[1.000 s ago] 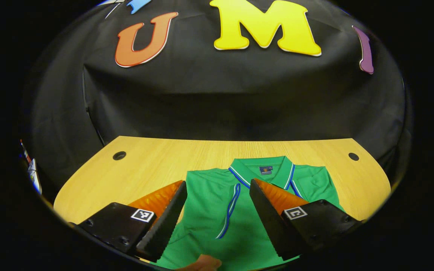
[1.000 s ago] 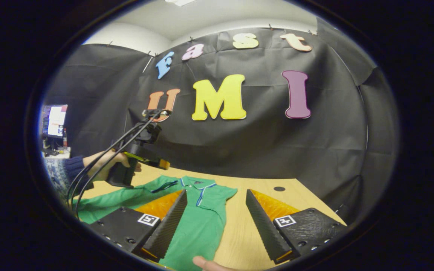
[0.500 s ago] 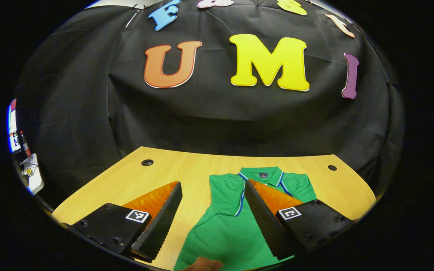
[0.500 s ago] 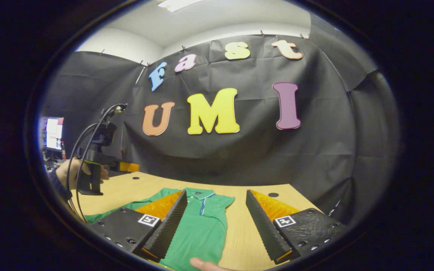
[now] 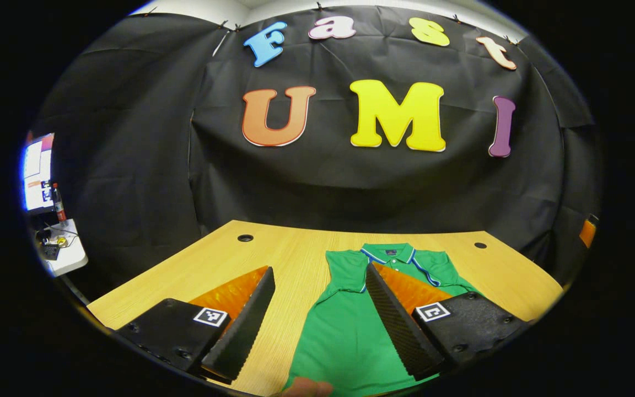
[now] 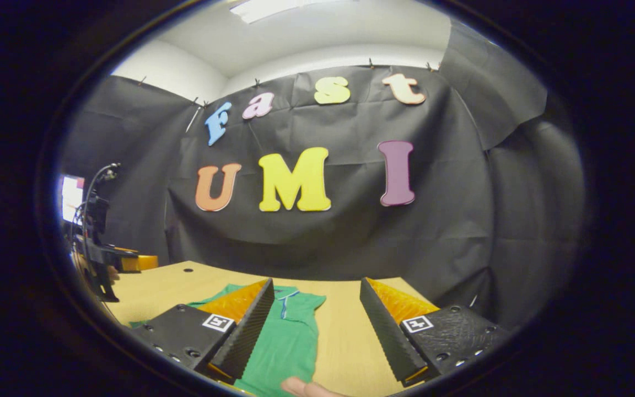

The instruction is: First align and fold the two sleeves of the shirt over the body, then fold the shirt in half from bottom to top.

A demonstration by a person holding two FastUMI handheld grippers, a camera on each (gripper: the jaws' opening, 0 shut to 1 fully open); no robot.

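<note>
Since the earlier frames both grippers have drawn back and risen from the green polo shirt with blue-and-white collar trim [image 5: 350, 331], and the other gripper seen in the right gripper view has moved from above the shirt out to the far left edge of the picture.

The left gripper [image 5: 320, 325] hangs above the light wooden table [image 5: 273, 259], tilted down toward it, its jaws wide apart and holding nothing. Between its fingers lie bare table and the left part of the shirt. The shirt lies flat on the table, collar toward the black cloth wall [image 5: 317, 182], both sleeves folded in over the body so that the outline is narrow and straight-sided. A fingertip [image 5: 306, 387] shows at the bottom edge of this view.

The right gripper [image 6: 315, 331] is likewise held above the table, jaws wide and empty. In its view the shirt [image 6: 287, 342] lies under and beside its left finger, with bare table [image 6: 345, 336] between the fingers. A fingertip [image 6: 301, 387] shows at the bottom edge. At far left the left gripper [image 6: 144, 262] is held level above the table corner; its jaw state cannot be told from there.
</note>
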